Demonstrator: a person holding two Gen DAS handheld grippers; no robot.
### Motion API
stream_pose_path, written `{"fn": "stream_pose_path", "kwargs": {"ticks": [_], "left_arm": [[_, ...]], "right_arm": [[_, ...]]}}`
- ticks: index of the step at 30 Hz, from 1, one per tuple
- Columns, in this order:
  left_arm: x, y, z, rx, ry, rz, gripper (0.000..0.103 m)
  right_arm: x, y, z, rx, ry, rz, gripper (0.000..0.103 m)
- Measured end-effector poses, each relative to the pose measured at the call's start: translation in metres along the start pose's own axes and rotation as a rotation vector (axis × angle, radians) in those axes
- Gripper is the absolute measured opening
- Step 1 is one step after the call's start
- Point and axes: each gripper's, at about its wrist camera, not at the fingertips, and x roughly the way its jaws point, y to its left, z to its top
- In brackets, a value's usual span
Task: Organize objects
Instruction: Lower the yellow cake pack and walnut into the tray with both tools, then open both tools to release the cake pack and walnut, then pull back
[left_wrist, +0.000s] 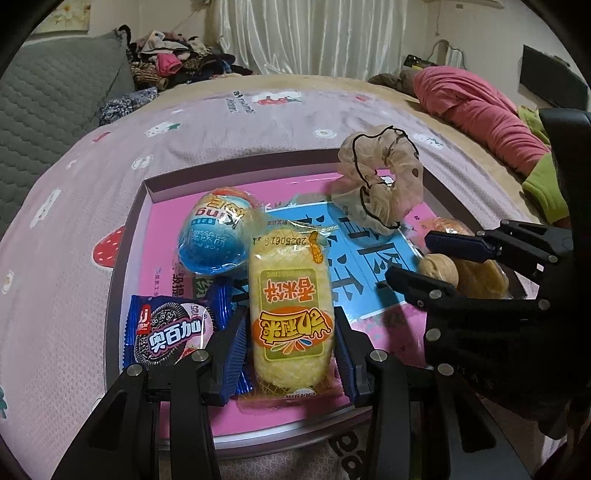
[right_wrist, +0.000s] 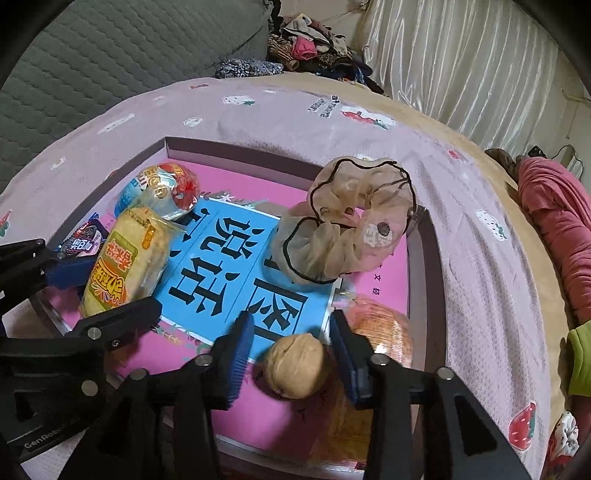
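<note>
Looks like you're most of the way through sorting this lot. The shallow box (left_wrist: 146, 221) on the bed already holds nearly everything: the cookie pack (left_wrist: 170, 330) in the near left corner, the blue-and-white snack ball (left_wrist: 214, 236) behind it, the hair scrunchie (left_wrist: 380, 177) leaning at the far right side, and a wrapped bun (right_wrist: 384, 328) on the right.

Your left gripper (left_wrist: 291, 350) is clamped on the yellow rice cake pack (left_wrist: 290, 306), both pads pressing its sides, with the pack down low in the box next to the cookie pack. I'd guess it's basically placed and just needs letting go.

Your right gripper (right_wrist: 291, 354) has its jaws apart around the walnut (right_wrist: 295, 363), which sits on the box floor just beside the bun. The pads don't seem to be pressing it, so that one reads as dropped off.

I can't see anything left outside the box, though the views don't cover the whole bed.
</note>
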Motion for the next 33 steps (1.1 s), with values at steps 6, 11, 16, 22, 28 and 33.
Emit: {"fn": "stream_pose_path", "kwargs": {"ticks": [6,11,16,22,28,33], "left_arm": [[0.002,-0.001,0.0,0.006,0.012,0.003,0.051],[-0.001,-0.003,0.0,0.017,0.025,-0.004,0.058],[-0.013,-0.001,0.002,0.008,0.027,-0.025,0.077],[-0.03,0.002,0.004,0.017,-0.002,0.051,0.081],[-0.043,0.013,0.007,-0.032,-0.037,0.035,0.081],[-0.055,0.024,0.009,-0.082,-0.069,0.029,0.081]], "right_arm": [[-0.004,-0.002,0.001,0.015,-0.007,0.005,0.054],[-0.012,-0.005,0.003,0.033,-0.029,0.006,0.058],[-0.022,-0.011,0.005,0.053,-0.047,0.004,0.064],[-0.037,-0.014,0.007,0.068,-0.086,-0.009,0.073],[-0.05,-0.019,0.009,0.091,-0.128,-0.019,0.074],[-0.063,-0.022,0.009,0.11,-0.162,-0.034,0.078]]}}
